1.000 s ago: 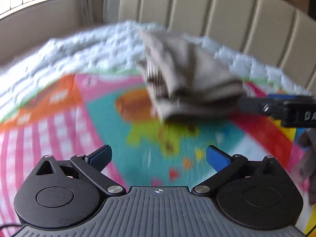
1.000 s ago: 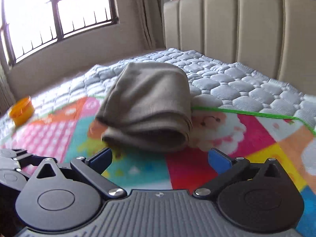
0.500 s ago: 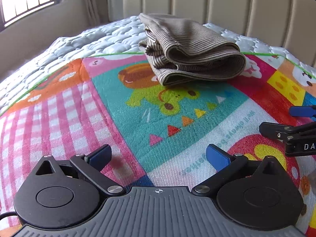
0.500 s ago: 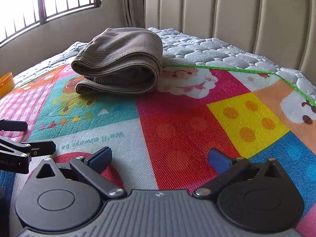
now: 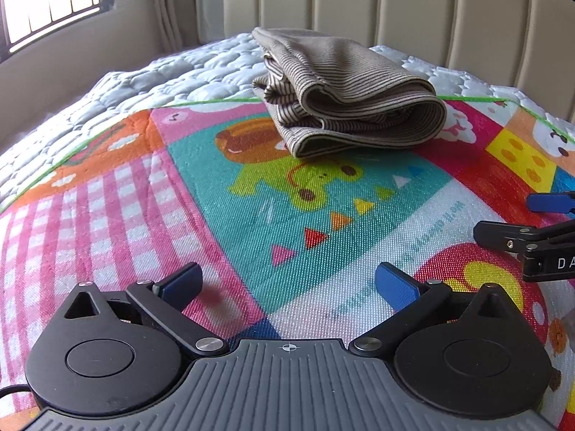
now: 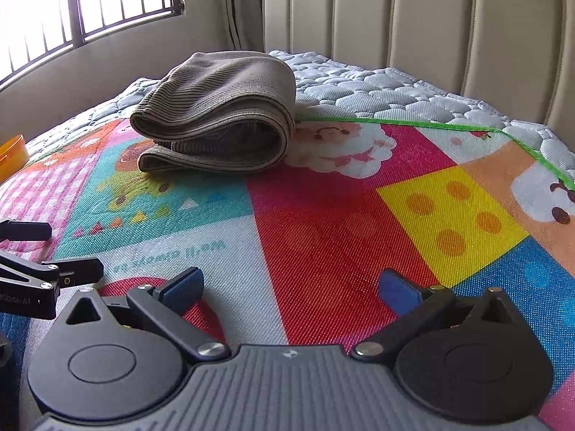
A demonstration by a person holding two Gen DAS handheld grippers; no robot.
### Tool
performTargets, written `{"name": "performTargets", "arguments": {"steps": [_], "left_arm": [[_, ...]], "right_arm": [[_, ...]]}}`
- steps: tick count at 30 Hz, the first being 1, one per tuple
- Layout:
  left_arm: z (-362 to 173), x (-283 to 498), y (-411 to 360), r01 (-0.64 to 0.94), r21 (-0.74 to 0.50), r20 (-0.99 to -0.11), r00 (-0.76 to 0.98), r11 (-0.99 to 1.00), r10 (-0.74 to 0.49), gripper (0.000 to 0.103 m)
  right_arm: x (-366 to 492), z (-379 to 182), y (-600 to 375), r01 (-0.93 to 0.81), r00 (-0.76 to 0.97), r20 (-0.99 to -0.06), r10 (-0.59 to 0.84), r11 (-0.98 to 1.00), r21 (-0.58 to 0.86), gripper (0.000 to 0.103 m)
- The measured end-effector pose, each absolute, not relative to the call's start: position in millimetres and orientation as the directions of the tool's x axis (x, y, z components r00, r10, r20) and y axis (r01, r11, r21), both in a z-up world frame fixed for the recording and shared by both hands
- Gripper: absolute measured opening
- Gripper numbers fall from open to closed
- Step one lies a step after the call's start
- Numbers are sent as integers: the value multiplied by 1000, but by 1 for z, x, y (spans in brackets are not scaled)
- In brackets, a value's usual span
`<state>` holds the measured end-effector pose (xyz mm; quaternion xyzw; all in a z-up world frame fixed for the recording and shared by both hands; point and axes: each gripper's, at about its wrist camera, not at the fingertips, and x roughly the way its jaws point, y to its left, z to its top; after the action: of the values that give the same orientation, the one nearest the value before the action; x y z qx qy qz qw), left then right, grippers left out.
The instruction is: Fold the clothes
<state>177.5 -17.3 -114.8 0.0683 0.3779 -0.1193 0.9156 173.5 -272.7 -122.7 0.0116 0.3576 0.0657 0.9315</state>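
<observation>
A folded brown striped garment [image 5: 345,89] lies on the far part of the colourful play mat [image 5: 251,208]; it also shows in the right wrist view [image 6: 219,115]. My left gripper [image 5: 287,283] is open and empty, low over the mat, well short of the garment. My right gripper [image 6: 291,287] is open and empty too, beside the left one. The right gripper's fingers [image 5: 503,233] show at the right edge of the left wrist view. The left gripper's fingers [image 6: 72,273] show at the left edge of the right wrist view.
The mat [image 6: 341,215] covers a quilted grey mattress [image 6: 377,89] with a padded beige headboard [image 6: 431,18] behind. A barred window [image 6: 90,7] is at the left. An orange container [image 6: 12,151] sits at the far left of the bed.
Both grippers have pulled back from the garment, which was close in front a second ago and now lies folded farther away on the mat. Both stay open.
</observation>
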Motion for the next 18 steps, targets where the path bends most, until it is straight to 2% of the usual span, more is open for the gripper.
{"name": "performTargets", "arguments": {"steps": [18], "left_arm": [[-115,177,-17,270,31,-704,689,962,-171,103]], "right_arm": [[172,-123,-277,-113,739,-656,151,989,100,103]]}}
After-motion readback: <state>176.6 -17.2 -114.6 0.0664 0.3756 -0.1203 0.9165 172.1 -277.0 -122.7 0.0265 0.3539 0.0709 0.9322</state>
